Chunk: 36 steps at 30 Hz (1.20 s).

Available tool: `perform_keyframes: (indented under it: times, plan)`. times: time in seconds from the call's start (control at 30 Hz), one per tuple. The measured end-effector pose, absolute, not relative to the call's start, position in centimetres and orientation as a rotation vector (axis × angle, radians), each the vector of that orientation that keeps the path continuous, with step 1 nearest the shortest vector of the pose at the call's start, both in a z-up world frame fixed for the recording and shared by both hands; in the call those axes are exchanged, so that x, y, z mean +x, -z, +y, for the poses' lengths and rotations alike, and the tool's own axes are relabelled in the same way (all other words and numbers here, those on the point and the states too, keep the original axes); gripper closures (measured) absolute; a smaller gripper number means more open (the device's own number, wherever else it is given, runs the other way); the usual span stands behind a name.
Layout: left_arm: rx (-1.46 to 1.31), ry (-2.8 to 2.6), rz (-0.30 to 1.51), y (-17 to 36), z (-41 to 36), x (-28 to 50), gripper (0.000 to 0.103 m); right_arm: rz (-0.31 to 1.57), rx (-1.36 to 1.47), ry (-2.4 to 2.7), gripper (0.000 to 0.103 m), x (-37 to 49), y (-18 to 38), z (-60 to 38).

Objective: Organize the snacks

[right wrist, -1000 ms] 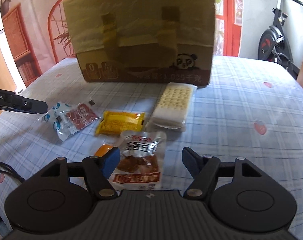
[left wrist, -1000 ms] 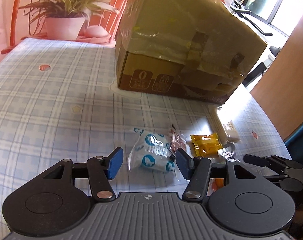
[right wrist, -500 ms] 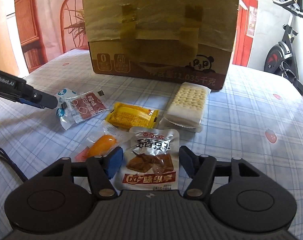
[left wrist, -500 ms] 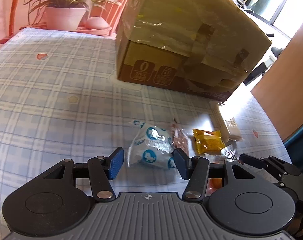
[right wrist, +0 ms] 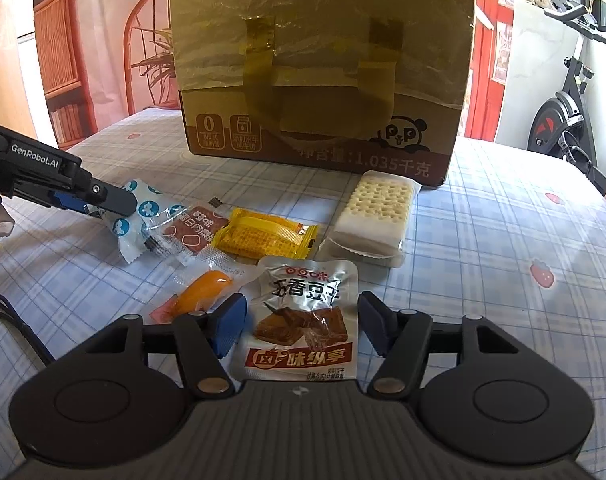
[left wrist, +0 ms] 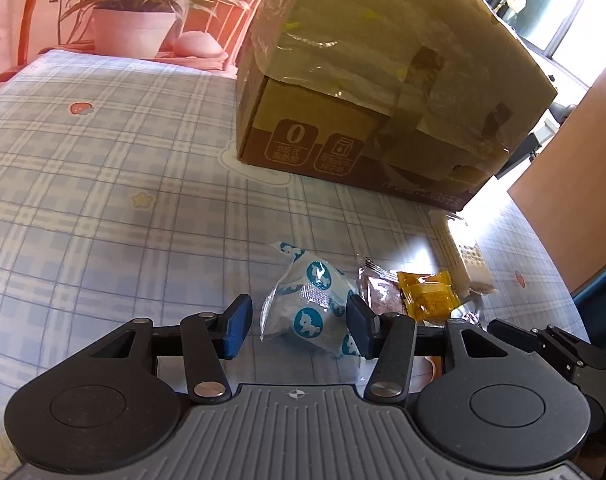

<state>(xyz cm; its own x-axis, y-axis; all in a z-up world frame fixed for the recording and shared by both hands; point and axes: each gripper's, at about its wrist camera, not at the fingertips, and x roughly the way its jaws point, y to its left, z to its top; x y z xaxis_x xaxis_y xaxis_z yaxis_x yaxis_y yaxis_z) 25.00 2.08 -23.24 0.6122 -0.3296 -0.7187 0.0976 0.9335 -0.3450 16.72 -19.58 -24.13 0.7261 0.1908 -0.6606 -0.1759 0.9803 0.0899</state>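
Left gripper (left wrist: 299, 326) low center of frame, jaws closing around blue-and-white candy packet (left wrist: 311, 312); right pad touched packet, left pad stood apart. Right gripper (right wrist: 303, 326) half spread, astride silver tofu pouch (right wrist: 303, 320), pads clear of it. Red packet (right wrist: 193, 232), yellow packet (right wrist: 263, 236), cracker pack (right wrist: 375, 212), orange sweet (right wrist: 201, 292) lay mid-frame on checked tablecloth (right wrist: 503, 240). Cardboard box (right wrist: 323, 68) stood behind, upper center.

Blue plaid tablecloth (left wrist: 103, 184) with strawberry and star prints covers table. Potted plant (left wrist: 135, 20) in pale pot at far left, pinkish rounded object (left wrist: 197, 44) just beside it. Exercise bike (right wrist: 563, 120) at far right near white wall. Wooden bookshelf (right wrist: 63, 68) at far left.
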Motion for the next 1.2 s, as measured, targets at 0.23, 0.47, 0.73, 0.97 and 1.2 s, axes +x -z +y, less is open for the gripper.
perform_keyframes:
  times: [0.23,0.47,0.73,0.97,1.2]
  plan:
    - [-0.236,0.259,0.874,23.4,1.0,25.7,0.046,0.728,0.022,-0.203,0.038,16.7,24.2,-19.6]
    - [-0.232,0.251,0.842,23.2,1.0,24.8,0.06,0.729,0.017,-0.203,0.038,16.7,24.1,-19.5]
    - [-0.257,0.23,0.783,21.9,1.7,22.9,0.063,0.745,0.001,-0.204,0.036,17.1,24.1,-19.4]
    - [-0.278,0.24,0.745,20.8,1.9,22.3,0.063,0.725,0.04,-0.204,0.045,16.7,24.0,-20.0]
    - [-0.288,0.242,0.744,20.7,2.0,22.1,0.063,0.681,0.024,-0.216,0.06,16.0,23.3,-19.5]
